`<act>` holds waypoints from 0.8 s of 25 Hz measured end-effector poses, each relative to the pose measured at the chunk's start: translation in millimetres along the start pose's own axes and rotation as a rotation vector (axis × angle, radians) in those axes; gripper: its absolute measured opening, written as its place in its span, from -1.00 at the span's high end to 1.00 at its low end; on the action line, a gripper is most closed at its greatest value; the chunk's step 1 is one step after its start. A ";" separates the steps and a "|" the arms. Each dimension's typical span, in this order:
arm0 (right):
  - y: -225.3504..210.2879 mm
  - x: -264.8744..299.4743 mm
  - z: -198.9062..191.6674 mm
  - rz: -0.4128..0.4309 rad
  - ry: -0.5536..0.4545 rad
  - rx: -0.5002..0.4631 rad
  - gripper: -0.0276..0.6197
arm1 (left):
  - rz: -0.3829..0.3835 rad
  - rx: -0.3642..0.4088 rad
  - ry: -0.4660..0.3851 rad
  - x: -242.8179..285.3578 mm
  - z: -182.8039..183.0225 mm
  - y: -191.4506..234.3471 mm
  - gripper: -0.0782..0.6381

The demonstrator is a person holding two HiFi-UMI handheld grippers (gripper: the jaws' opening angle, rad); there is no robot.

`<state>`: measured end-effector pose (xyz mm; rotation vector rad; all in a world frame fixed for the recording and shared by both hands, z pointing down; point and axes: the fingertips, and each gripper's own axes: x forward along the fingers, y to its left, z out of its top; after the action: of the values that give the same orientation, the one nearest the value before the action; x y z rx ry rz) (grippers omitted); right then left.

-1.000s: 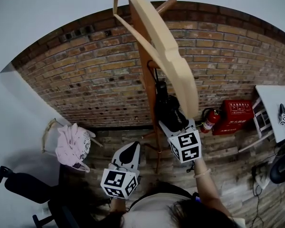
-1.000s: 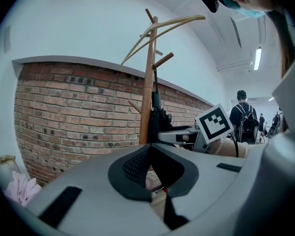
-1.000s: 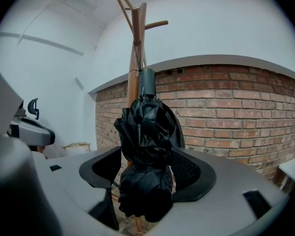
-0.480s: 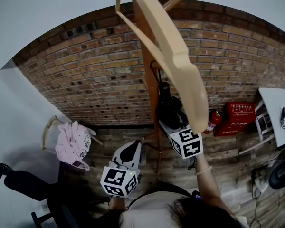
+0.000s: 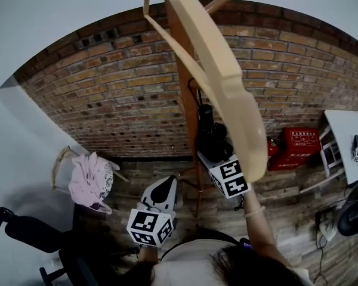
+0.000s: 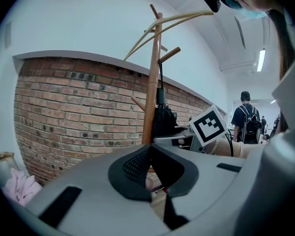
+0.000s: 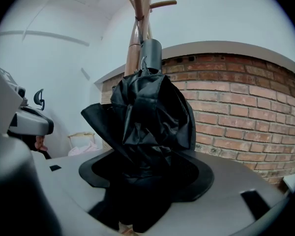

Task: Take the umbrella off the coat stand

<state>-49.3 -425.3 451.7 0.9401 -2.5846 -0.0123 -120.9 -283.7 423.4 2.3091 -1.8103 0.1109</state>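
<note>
A red brick wall curves across the middle of the head view, with a wooden floor below it. The black folded umbrella hangs in the middle of the frame, right against the wooden coat stand. A thin black strap goes up from it to a peg. The right gripper sits just below the umbrella, and its jaws squeeze the crumpled black cloth. In the right gripper view, that cloth fills the gap between them. The left gripper is lower and to the left, apart from the umbrella and the stand. Its jaws are pressed together with nothing in them. A pink cloth lies on a chair at the lower left. A red box stands by the wall at the right.
</note>
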 end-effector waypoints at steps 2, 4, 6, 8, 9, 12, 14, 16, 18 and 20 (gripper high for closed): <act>0.9 -1.3 4.9 -0.005 -0.013 0.005 -0.06 | -0.001 0.000 -0.002 -0.3 0.0 -0.1 0.76; 1.4 -2.0 6.3 -0.004 -0.017 0.007 -0.05 | 0.002 -0.003 -0.003 -1.4 0.0 0.9 0.76; 1.3 -2.3 6.0 -0.008 -0.019 0.008 -0.02 | 0.006 -0.004 -0.003 -3.2 -0.4 3.3 0.76; 1.1 -3.0 5.9 -0.018 -0.022 0.011 0.01 | 0.011 -0.005 -0.006 -5.3 -0.6 5.8 0.76; 1.0 -3.5 6.0 -0.023 -0.023 0.012 0.03 | 0.013 -0.006 -0.007 -6.4 -0.4 6.9 0.76; 1.2 -5.3 6.0 -0.034 -0.022 0.012 0.05 | 0.022 -0.008 -0.006 -9.6 0.1 10.0 0.76; 0.9 -6.6 6.2 -0.042 -0.020 0.009 0.06 | 0.026 -0.010 -0.007 -11.7 0.7 12.1 0.76; -0.8 -8.4 6.0 -0.054 -0.015 0.005 0.06 | 0.027 -0.017 -0.012 -13.9 1.7 13.8 0.76; -3.1 -10.7 6.3 -0.071 -0.013 0.000 0.06 | 0.030 -0.022 -0.017 -16.3 2.6 16.1 0.76; -4.9 -13.4 7.9 -0.084 -0.013 -0.006 0.06 | 0.035 -0.024 -0.018 -18.2 3.1 18.1 0.76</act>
<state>-39.7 -421.8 438.9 1.0490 -2.5535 -0.0493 -143.1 -271.1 419.1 2.2702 -1.8502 0.0728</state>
